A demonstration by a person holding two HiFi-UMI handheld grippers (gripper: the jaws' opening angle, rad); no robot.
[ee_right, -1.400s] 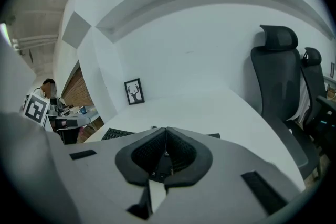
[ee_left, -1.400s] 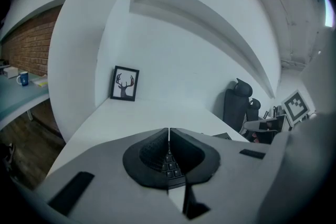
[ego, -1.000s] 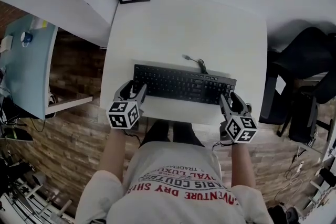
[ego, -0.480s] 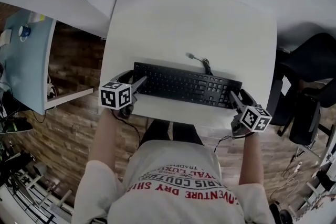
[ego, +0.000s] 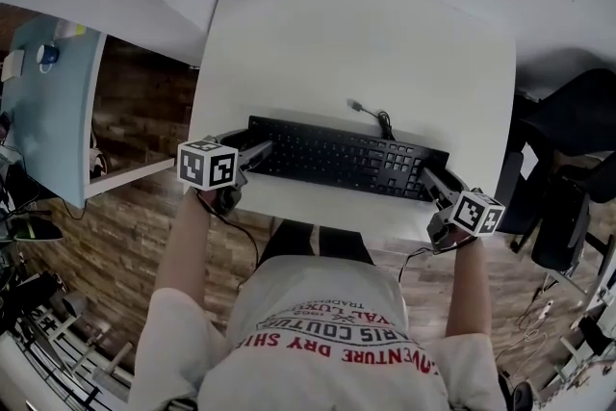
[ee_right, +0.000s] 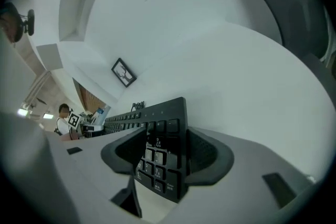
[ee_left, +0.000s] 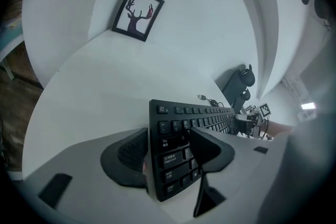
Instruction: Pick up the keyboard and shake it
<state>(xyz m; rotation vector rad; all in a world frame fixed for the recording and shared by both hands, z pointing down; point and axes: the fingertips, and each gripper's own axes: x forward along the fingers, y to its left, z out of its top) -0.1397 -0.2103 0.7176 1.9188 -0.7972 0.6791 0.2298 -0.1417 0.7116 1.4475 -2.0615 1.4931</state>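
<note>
**Head view.** The keyboard [ego: 342, 159] lay flat on the white table [ego: 385, 43] near its front edge, its cable [ego: 371, 114] trailing behind. The left gripper [ego: 252, 152] and right gripper [ego: 431, 180] sat at its two ends. Judged from this, the keyboard was neither lifted nor being shaken at this moment. Only this view showed both ends together and the whole board resting on the table.

**Left gripper view.** The jaws stood spread, having just narrowed slightly, with the keyboard's left end between them. One jaw was outside the end edge and the other over the keys, with no firm pinch evident. The head view could not show this spacing.

**Right gripper view.** The jaws were likewise spread, just narrowed slightly, straddling the number-pad end without a visible squeeze. A lift would probably require a firm grip at both ends.
</note>
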